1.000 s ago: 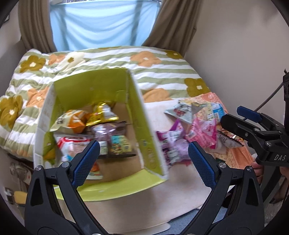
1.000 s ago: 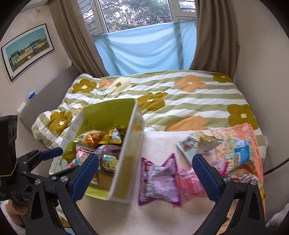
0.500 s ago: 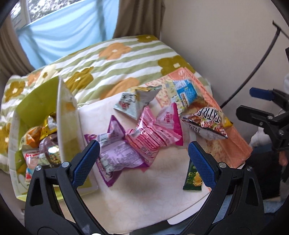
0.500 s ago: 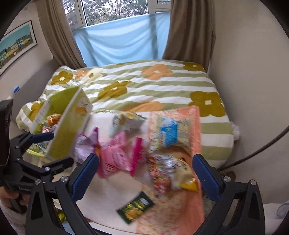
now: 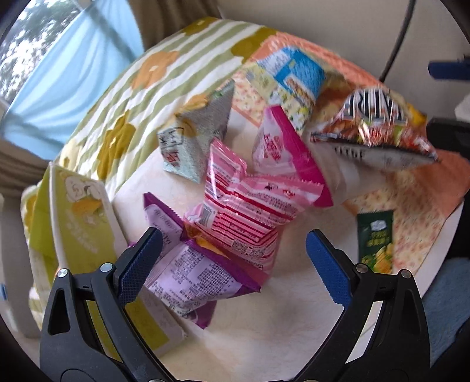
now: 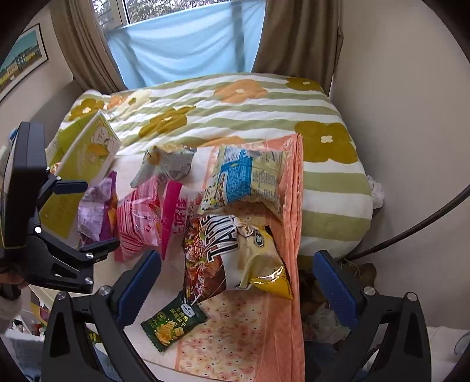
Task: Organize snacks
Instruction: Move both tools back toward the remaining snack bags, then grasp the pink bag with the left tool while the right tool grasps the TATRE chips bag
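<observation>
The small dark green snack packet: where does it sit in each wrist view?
Left wrist: small dark green snack packet lies right of centre, just beyond the right fingertip.
Right wrist: it lies low, left of centre, near the left fingertip.
Shared landmark: the striped-lettering chip bag lies just beyond it.

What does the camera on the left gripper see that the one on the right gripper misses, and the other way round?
Only the left wrist view shows the printed back of the purple packet up close, right between the open left gripper.

Only the right wrist view shows the window, the framed picture, and the floor clutter beside the bed.

Both show the pink striped packet, the small green packet, the yellow-green box and the flowered quilt.
</observation>
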`<state>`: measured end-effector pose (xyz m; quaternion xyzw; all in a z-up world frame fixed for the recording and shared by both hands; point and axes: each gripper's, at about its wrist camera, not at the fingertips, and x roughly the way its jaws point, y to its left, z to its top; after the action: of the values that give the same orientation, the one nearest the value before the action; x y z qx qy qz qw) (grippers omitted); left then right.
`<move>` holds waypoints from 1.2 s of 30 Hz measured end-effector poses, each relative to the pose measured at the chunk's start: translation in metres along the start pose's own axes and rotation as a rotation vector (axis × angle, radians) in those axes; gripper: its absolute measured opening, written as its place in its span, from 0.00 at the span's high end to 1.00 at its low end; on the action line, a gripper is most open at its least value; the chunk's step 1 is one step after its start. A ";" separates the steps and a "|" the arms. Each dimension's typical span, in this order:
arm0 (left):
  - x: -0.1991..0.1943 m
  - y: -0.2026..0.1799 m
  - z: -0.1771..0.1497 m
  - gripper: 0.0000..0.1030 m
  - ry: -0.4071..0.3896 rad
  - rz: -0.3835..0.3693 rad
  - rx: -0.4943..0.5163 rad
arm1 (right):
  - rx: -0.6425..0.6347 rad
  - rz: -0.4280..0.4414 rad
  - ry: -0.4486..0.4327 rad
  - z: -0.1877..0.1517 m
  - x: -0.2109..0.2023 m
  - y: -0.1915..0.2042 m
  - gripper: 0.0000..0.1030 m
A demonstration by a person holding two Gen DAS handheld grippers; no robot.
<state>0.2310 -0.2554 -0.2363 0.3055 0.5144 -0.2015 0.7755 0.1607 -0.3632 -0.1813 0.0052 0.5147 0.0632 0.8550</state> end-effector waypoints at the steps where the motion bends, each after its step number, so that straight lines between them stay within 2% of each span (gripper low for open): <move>1: 0.006 -0.002 0.001 0.05 0.008 0.000 0.020 | -0.001 0.002 0.008 0.000 0.004 0.001 0.00; 5: 0.024 -0.007 0.007 0.05 0.022 0.000 0.078 | -0.037 -0.020 0.048 0.002 0.022 0.006 0.00; 16: 0.064 -0.012 0.014 0.07 0.078 -0.053 0.124 | -0.044 -0.029 0.130 0.000 0.059 0.011 0.00; 19: 0.068 -0.016 0.012 0.12 0.083 -0.037 0.148 | -0.049 -0.038 0.142 0.001 0.065 0.009 0.00; 20: 0.070 -0.017 0.012 0.15 0.083 -0.032 0.157 | -0.045 -0.038 0.148 0.001 0.067 0.008 0.00; 21: 0.071 -0.018 0.011 0.23 0.083 -0.024 0.166 | -0.042 -0.038 0.152 0.001 0.068 0.007 0.00; 22: 0.073 -0.017 0.011 0.24 0.085 -0.023 0.170 | -0.040 -0.037 0.155 0.001 0.070 0.006 0.00; 25: 0.075 -0.012 0.009 0.28 0.082 -0.037 0.156 | -0.044 -0.040 0.162 -0.002 0.073 0.006 0.00; 27: 0.074 -0.006 0.009 0.36 0.077 -0.031 0.141 | -0.047 -0.036 0.165 -0.002 0.074 0.005 0.00; 36: 0.070 0.018 0.011 0.41 0.069 -0.053 0.074 | -0.070 -0.020 0.174 0.000 0.082 0.005 0.00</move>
<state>0.2768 -0.2499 -0.2931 0.3267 0.5412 -0.2302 0.7398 0.1985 -0.3491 -0.2534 -0.0351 0.5844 0.0729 0.8074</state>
